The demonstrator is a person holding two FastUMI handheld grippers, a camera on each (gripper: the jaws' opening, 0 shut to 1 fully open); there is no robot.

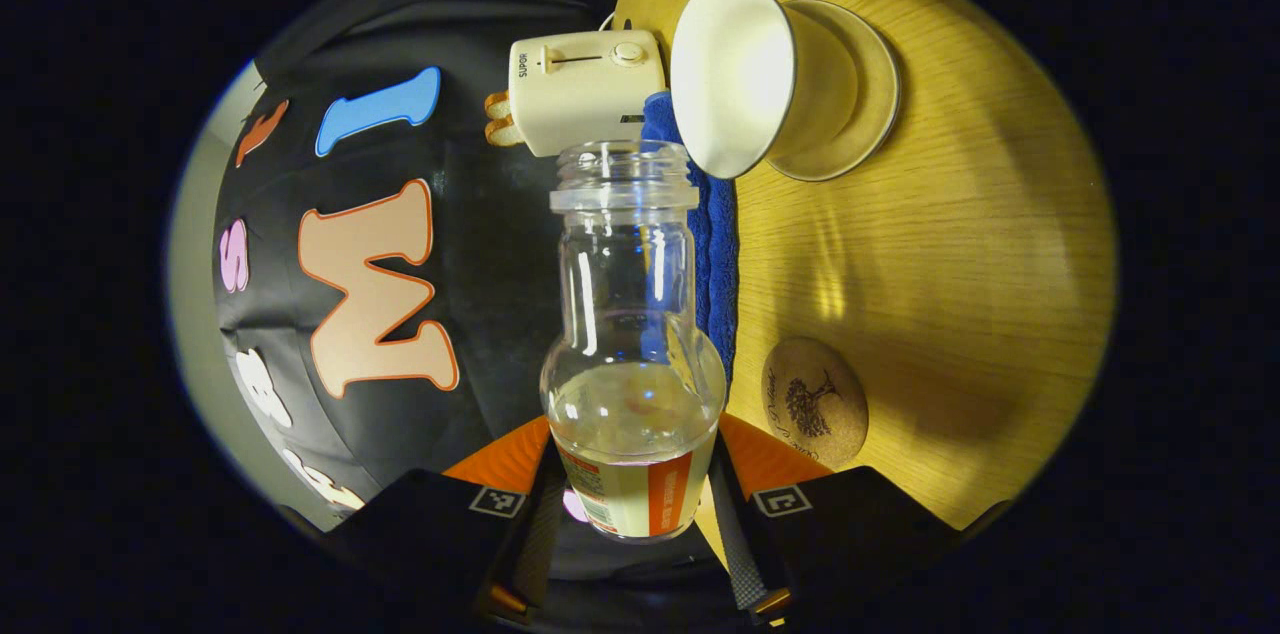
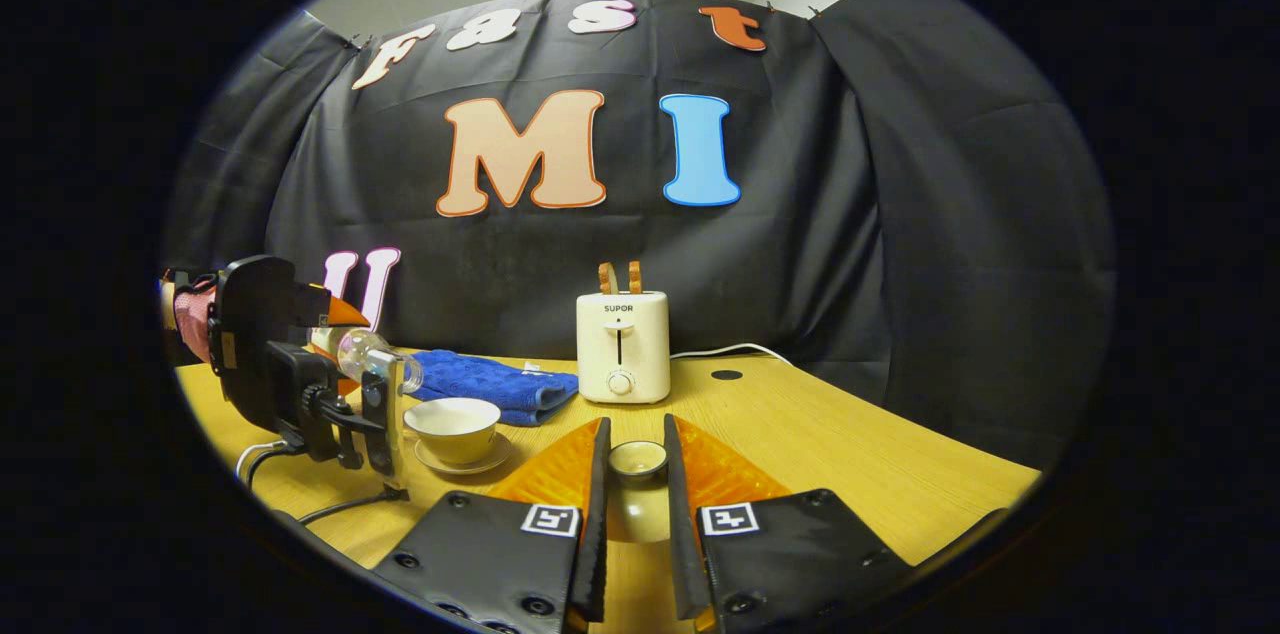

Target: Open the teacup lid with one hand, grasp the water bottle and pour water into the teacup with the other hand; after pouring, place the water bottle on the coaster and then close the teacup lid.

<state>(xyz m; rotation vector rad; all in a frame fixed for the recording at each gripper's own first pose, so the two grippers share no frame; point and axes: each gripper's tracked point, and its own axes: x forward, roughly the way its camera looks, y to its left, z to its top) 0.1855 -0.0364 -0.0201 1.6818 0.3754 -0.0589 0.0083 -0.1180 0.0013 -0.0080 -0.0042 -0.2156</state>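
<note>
The left hand-held gripper (image 1: 632,514) holds the water bottle (image 1: 632,344) tight between its two fingers, down near the bottom of the bottle. The bottle is tipped over on its side, with its open mouth pointing at the teacup (image 1: 745,79). The teacup stands open on its saucer (image 1: 875,104) on the tabletop (image 1: 950,264). Some water is left in the bottle.

The right hand-held gripper (image 2: 637,474) holds the teacup lid (image 2: 638,459) between its fingers, up off the tabletop and away from the cup.

The coaster (image 1: 815,402) lies near the bottle, with nothing on it.

What could go wrong? The bottle mouth looks a bit beside the cup, not right over it. If it tips more, water could land on the saucer or the blue cloth (image 1: 712,244). The bottle is smooth, so it could slip. The toaster (image 1: 585,94) is close too, and water should not reach it.
</note>
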